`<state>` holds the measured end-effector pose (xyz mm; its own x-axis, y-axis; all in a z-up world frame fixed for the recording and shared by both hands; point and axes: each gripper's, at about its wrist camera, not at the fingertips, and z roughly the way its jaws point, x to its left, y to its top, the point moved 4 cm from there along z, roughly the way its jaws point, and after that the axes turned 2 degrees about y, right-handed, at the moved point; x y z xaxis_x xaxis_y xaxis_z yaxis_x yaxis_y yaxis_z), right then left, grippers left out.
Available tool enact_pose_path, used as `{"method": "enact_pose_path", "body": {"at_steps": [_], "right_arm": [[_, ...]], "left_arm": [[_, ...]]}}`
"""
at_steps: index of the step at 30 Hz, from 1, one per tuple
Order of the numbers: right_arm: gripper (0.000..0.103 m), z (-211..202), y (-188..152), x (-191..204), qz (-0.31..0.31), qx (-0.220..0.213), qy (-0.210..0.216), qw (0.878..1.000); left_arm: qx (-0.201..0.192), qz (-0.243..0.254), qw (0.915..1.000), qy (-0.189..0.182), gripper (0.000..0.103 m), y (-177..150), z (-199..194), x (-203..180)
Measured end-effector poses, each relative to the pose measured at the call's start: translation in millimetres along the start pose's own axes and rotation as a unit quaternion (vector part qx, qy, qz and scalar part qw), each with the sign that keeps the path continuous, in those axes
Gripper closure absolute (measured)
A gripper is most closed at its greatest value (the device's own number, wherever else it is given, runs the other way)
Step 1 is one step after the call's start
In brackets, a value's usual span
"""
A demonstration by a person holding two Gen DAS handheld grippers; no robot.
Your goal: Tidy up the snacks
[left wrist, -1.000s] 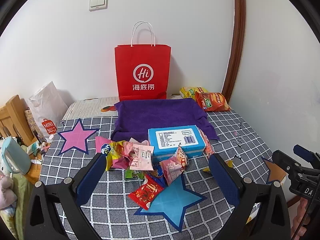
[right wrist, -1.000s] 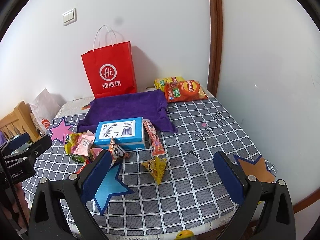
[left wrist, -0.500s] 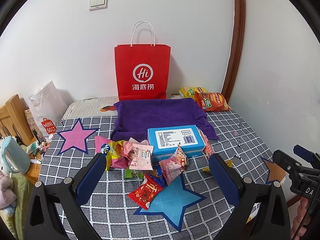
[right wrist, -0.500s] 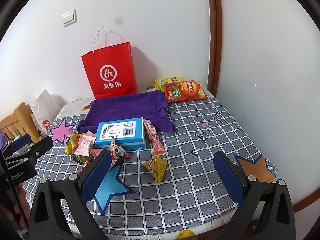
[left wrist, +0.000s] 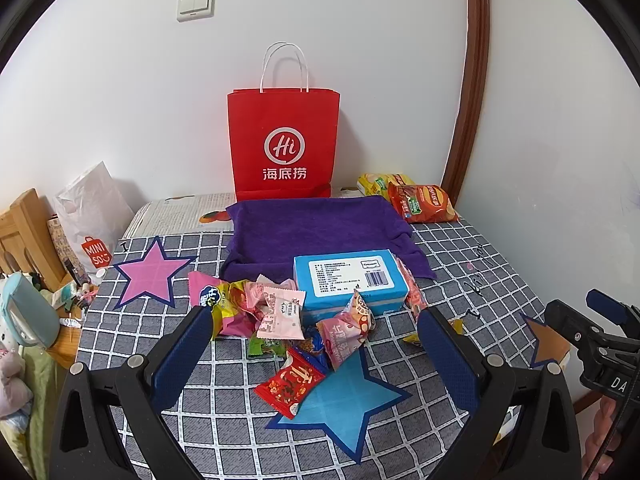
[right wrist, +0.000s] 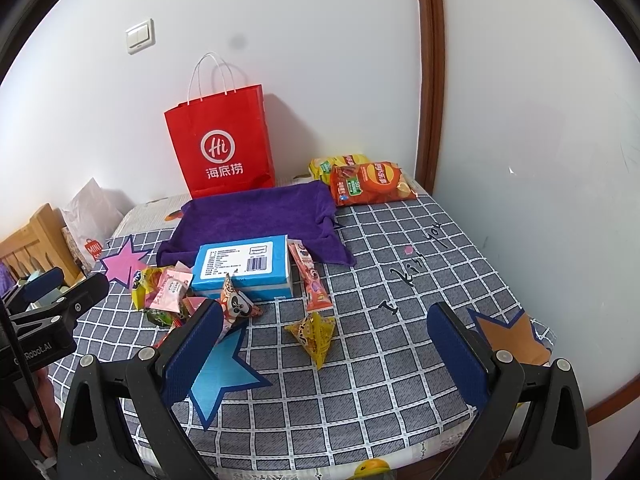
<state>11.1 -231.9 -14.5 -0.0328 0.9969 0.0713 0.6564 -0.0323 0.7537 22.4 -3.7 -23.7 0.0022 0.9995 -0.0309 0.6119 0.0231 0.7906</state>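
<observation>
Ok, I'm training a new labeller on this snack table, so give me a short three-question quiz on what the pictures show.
1. True or false: the left gripper is shut on a snack packet.
2. What does the blue box partly rest on? A) the purple towel B) the red paper bag C) the orange star
3. Fill in: the red chip bag lies at the far edge of the table, to the ___ of the towel.

Key: 1 false, both the left gripper and the right gripper are open and hold nothing; 2 A; 3 right.
</observation>
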Motion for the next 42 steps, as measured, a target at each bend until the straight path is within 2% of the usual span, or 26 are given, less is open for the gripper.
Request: {"method": "enact_pose_path", "body": {"at_steps": [14, 20, 29, 36, 42], "right_arm": [[0.002, 0.3, -2.2, 2.3, -0.001, -0.001, 0.004, 1.0], [0.002, 13.4, -6.4, 1.9, 0.0, 0.006, 0.009, 1.0], [0.002, 68.0, -30.2, -4.8, 0.009, 0.06, 0.011, 0.998], [0.015, 125.0, -56.8, -6.7, 0.01, 0.112, 0.008, 0.994], [0.021, 163.0, -76.2, -6.4, -0.003, 0.143, -0.001, 0.99]], "left_arm": [[-0.002, 0.002, 1.0, -0.002, 0.001, -0.2, 2.5, -1.7], [0.005, -0.001, 1.0, -0.003, 0.001, -2.6, 12.5, 2.5], [0.046, -0.022, 0.9987, 0.009, 0.001, -20.0, 57.5, 29.7], [0.068, -0.051, 0.996, 0.025, 0.001, -32.9, 90.0, 59.0], [0.084, -0.065, 0.9938, 0.032, 0.001, -39.0, 111.9, 80.2]]}}
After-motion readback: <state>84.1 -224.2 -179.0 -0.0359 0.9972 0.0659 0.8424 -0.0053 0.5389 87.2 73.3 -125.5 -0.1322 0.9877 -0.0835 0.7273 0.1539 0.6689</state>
